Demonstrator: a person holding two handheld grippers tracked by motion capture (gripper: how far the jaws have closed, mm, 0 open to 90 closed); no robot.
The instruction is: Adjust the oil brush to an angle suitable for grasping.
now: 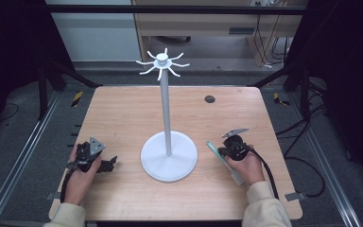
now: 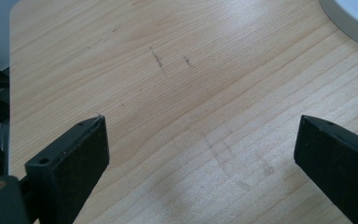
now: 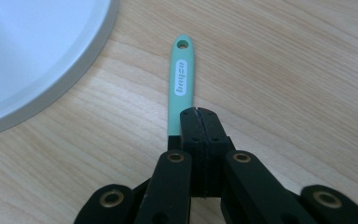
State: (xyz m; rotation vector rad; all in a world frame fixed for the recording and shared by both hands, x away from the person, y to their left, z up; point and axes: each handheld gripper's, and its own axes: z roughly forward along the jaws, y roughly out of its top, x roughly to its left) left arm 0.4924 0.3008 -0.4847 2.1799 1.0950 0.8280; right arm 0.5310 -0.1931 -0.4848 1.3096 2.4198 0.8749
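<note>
The right claw [image 3: 199,112] has its jaws pressed together beside the mint green handle [image 3: 181,84], which lies on the surface [image 1: 123,113] at 3 o'clock from the white stand [image 1: 168,156]; the left claw [image 2: 200,144] is wide apart over bare wood

- One white hook stand [image 1: 168,156] between the two tongs, with eight hooks at its top (as far as I can count).
- One mint-green utensil [image 3: 181,79], its handle in the right tongs [image 3: 198,114].
- Two tongs; left tongs [image 2: 200,154] over bare table [image 1: 123,113].
</note>
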